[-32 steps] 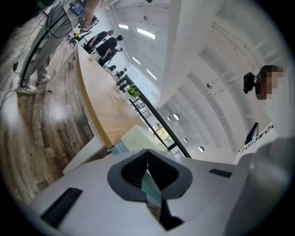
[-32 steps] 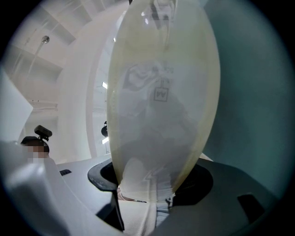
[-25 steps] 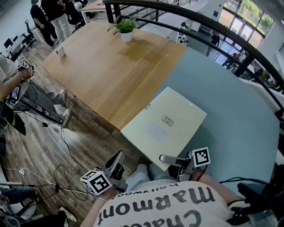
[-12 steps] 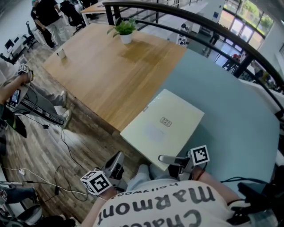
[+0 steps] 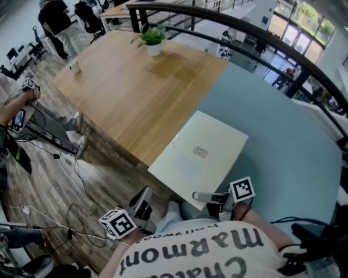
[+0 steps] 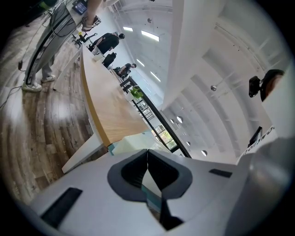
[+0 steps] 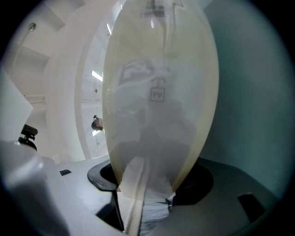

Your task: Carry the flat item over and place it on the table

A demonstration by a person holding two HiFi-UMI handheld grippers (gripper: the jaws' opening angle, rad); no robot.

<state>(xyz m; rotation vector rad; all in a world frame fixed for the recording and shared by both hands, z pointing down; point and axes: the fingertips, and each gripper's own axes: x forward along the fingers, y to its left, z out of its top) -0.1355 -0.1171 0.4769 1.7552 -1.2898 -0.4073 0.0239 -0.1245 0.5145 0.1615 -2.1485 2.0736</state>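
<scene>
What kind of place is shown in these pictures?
Probably an open-plan office or lab workspace: a long wooden table with a potted plant on it, and people standing beyond it.

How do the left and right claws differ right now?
The right claw is closed on the near corner of the cream box; the left claw is shut on nothing.
The right claw sits at the edge of the blue table; the left claw hangs off the table, over the floor.
Both carry a marker cube.
</scene>
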